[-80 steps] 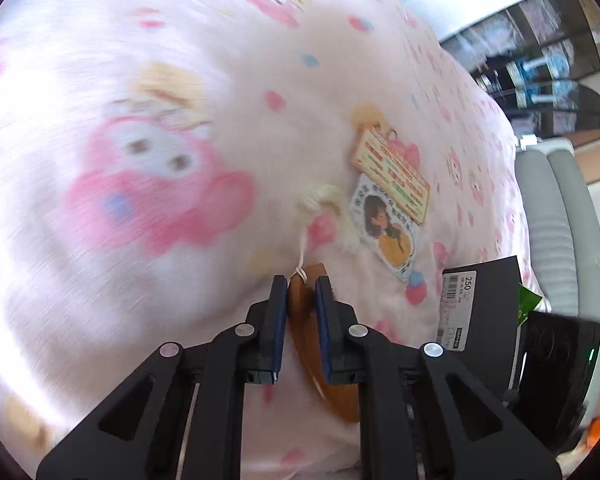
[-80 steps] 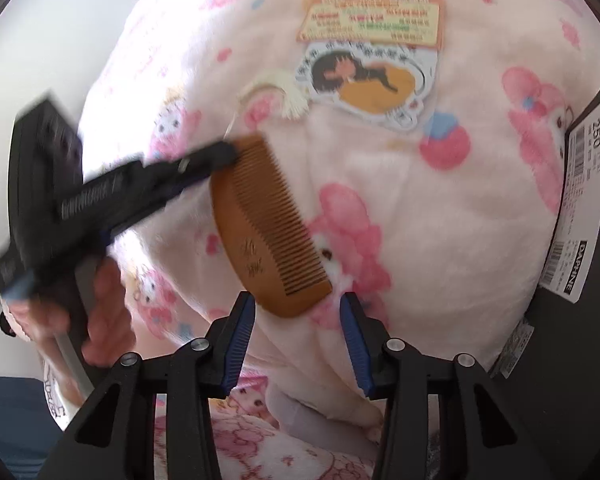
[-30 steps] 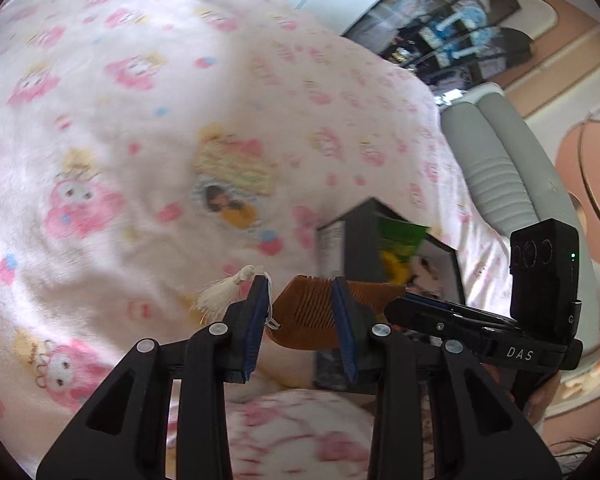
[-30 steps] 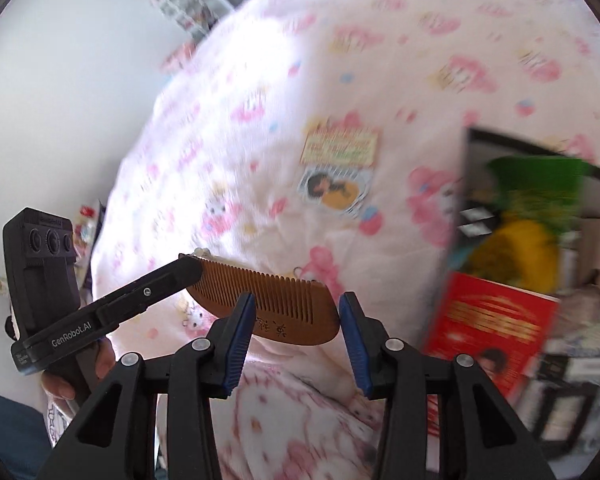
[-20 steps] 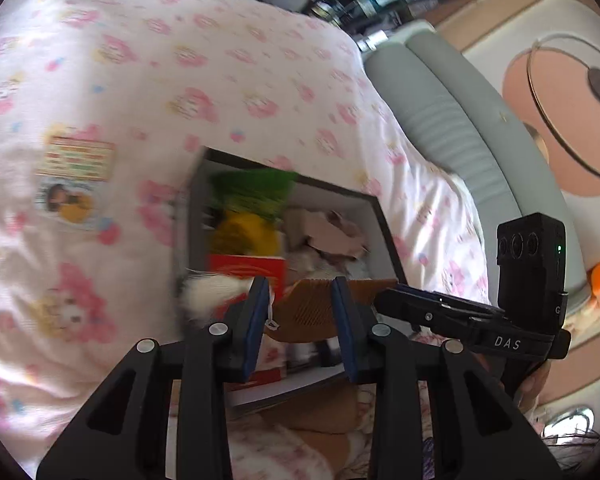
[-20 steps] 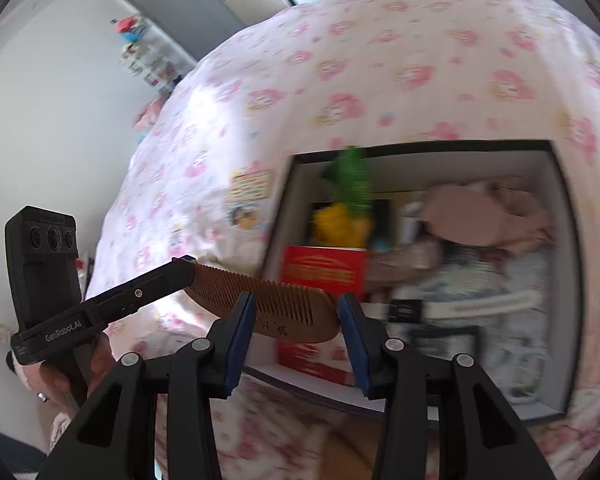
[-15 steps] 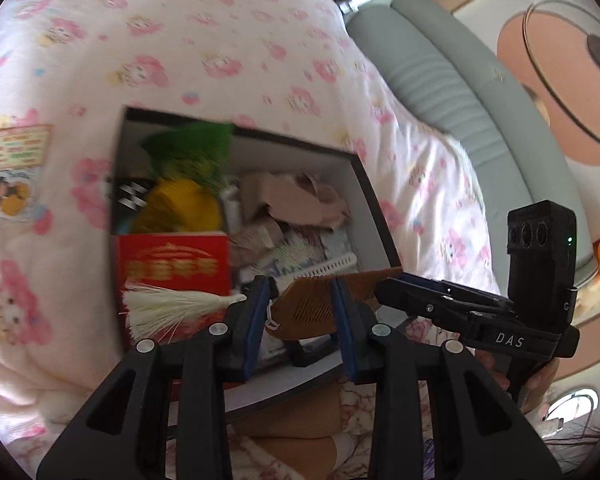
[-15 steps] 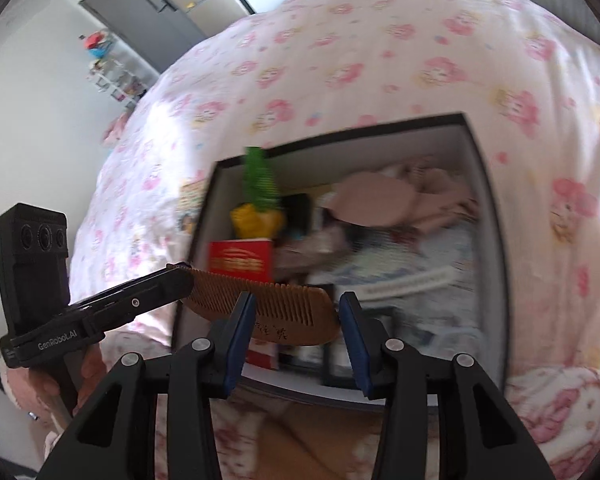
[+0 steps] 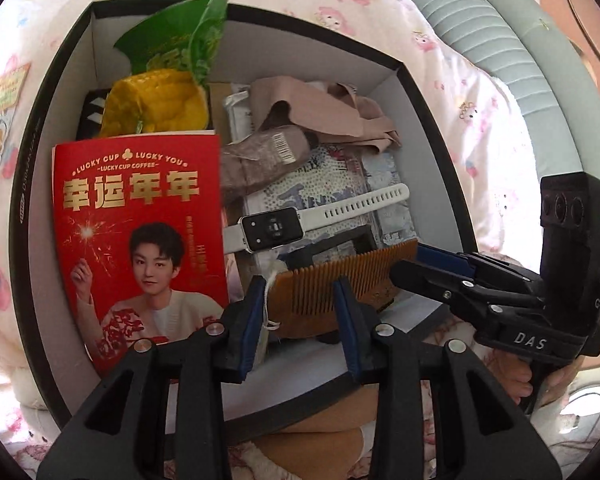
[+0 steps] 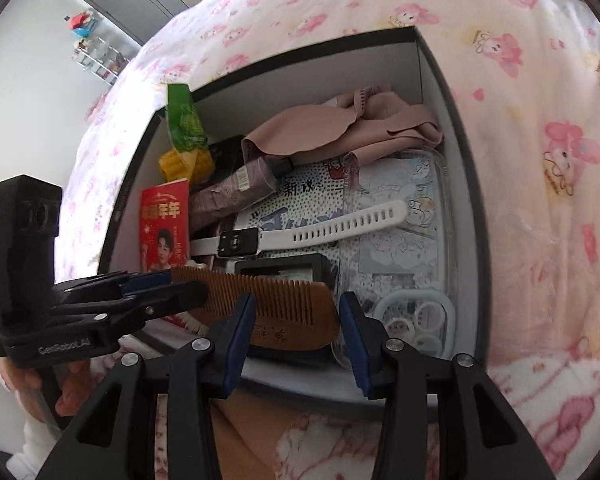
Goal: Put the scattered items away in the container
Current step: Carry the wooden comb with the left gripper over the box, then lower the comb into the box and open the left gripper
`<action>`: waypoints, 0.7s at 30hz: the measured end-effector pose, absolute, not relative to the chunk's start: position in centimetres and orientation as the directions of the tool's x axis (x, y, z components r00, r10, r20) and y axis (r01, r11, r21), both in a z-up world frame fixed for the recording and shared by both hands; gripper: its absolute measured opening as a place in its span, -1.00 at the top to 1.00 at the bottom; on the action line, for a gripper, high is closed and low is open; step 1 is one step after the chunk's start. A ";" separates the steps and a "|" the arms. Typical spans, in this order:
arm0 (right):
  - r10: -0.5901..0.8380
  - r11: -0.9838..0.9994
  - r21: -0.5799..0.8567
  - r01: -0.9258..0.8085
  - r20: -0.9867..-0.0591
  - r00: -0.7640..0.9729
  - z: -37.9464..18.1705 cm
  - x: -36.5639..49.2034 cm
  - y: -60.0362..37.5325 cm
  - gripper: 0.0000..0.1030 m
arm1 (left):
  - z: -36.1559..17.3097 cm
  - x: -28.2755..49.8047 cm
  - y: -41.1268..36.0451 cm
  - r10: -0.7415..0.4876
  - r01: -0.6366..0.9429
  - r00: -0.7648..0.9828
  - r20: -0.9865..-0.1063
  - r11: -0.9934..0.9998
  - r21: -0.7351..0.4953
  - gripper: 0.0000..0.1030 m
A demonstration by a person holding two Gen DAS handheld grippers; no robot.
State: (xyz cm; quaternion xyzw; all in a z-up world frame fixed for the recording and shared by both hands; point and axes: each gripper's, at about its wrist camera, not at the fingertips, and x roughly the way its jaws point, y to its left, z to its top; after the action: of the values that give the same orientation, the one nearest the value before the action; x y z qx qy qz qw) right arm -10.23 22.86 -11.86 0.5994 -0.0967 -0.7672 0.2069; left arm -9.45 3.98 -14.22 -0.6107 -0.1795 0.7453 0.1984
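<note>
A brown wooden comb [image 9: 324, 286] with a white tassel hangs over the near part of the black box [image 9: 428, 120]. My left gripper [image 9: 300, 300] and my right gripper [image 10: 296, 320] each have their jaws closed on one end of the comb [image 10: 284, 304]. The box [image 10: 460, 152] is white inside. It holds a red booklet [image 9: 140, 240], a white watch [image 9: 320, 216], a yellow and green corn toy [image 9: 160, 92], beige cloth [image 9: 332, 112] and other items.
The box sits on a pink cartoon-print blanket [image 10: 540, 120]. A sticker and card [image 9: 0, 92] lie on the blanket left of the box. A grey headboard [image 9: 492, 32] runs at the upper right. My knee shows below the box.
Both grippers carried the comb from the blanket to above the box and lowered it toward the items inside. The tassel now hangs down beside the left finger.
</note>
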 end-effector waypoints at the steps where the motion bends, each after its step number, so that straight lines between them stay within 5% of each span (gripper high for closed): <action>1: -0.425 -0.900 0.386 0.204 -0.882 -0.204 -11.7 -10.3 22.8 0.24 | -14.2 -9.4 3.7 0.521 -0.067 -0.179 -0.835 -0.853 -0.517 0.34; 12: -0.340 -0.930 0.272 0.246 -0.893 -0.296 -10.8 -10.1 21.8 0.24 | -13.0 -9.7 3.6 0.475 -0.098 -0.245 -0.845 -0.880 -0.465 0.34; 21: -0.341 -0.919 0.279 0.280 -0.917 -0.208 -12.5 -10.1 20.5 0.24 | -14.0 -9.6 3.8 0.504 -0.099 -0.184 -0.844 -0.864 -0.494 0.34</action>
State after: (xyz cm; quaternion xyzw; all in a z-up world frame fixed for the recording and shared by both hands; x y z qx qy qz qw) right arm -10.07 20.49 -12.52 0.5967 -0.0258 -0.7767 0.1998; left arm -9.65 3.75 -14.02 -0.6065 -0.1667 0.7510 0.2007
